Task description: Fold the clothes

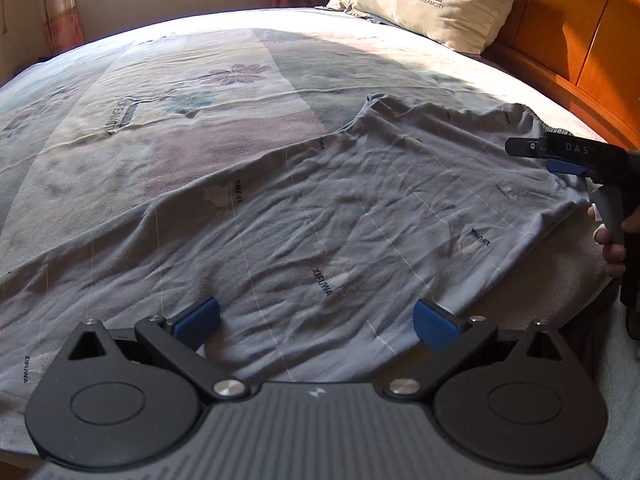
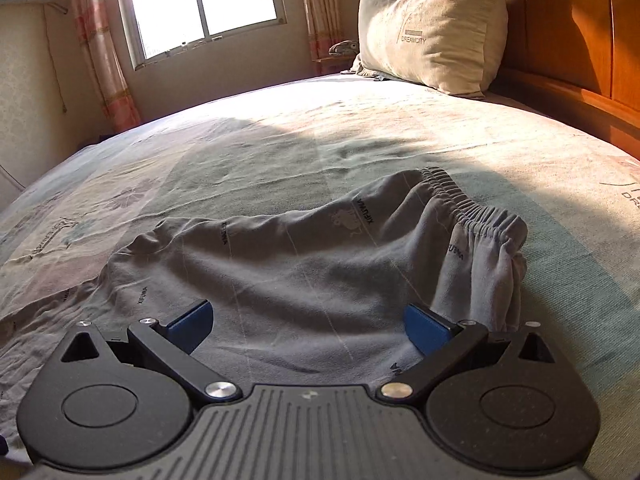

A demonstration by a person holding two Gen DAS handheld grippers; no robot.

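Observation:
Grey-blue trousers [image 1: 320, 208] printed with "XIFUWA" lie spread and wrinkled on the bed, legs running left and the elastic waistband [image 1: 528, 114] at the right. My left gripper [image 1: 316, 316] hovers open over the near edge of the fabric with nothing between its blue pads. In the right wrist view the trousers [image 2: 300, 264] bunch up toward the gathered waistband [image 2: 480, 216]. My right gripper [image 2: 308, 320] is open just above the cloth near the waist end and holds nothing. It also shows in the left wrist view as the right gripper [image 1: 536, 158] beside the waistband.
A floral bedsheet [image 1: 160, 92] covers the bed. A cream pillow [image 1: 436, 0] leans on the orange wooden headboard [image 1: 580, 40] at the back right. A window [image 2: 200, 4] with curtains is behind. A person's hand [image 1: 612, 248] grips the right tool's handle.

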